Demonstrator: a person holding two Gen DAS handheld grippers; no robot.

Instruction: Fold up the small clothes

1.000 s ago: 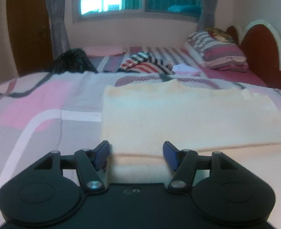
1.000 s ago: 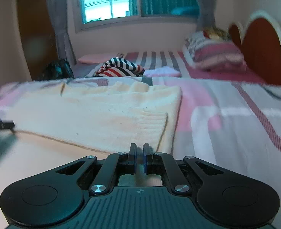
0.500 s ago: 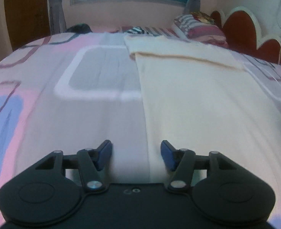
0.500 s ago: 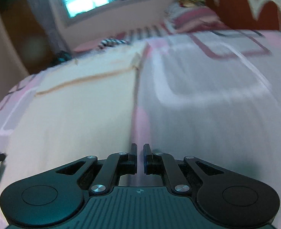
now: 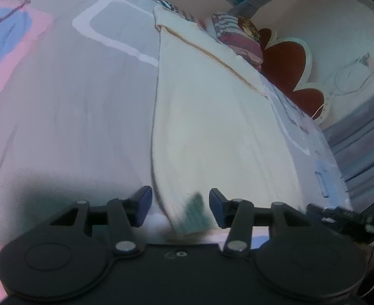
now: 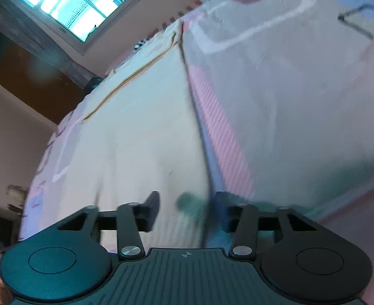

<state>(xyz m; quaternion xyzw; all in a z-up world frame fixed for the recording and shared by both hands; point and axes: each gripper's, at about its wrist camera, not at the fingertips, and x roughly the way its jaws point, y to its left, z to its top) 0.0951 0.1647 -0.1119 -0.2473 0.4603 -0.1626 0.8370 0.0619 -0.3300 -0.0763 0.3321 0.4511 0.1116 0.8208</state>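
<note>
A cream garment (image 5: 212, 117) lies flat on the patterned bedspread (image 5: 67, 96), its far end folded over with a brown seam line. My left gripper (image 5: 180, 208) is open over the garment's near left corner, its jaws straddling the left edge. In the right wrist view the same garment (image 6: 136, 132) fills the middle. My right gripper (image 6: 187, 208) is open over the near right corner, the right edge running between its jaws. The other gripper (image 5: 346, 218) shows at the left wrist view's lower right.
The pink, grey and blue bedspread (image 6: 288, 96) spreads either side of the garment. A striped pillow (image 5: 237, 35) and a red scalloped headboard (image 5: 288, 66) stand beyond it. A window (image 6: 67, 5) and a dark door (image 6: 29, 81) are on the far wall.
Both grippers have drawn back from the far folded end to the garment's near corners and tilted down. The right gripper, shut before, is now open. The left stayed open.
</note>
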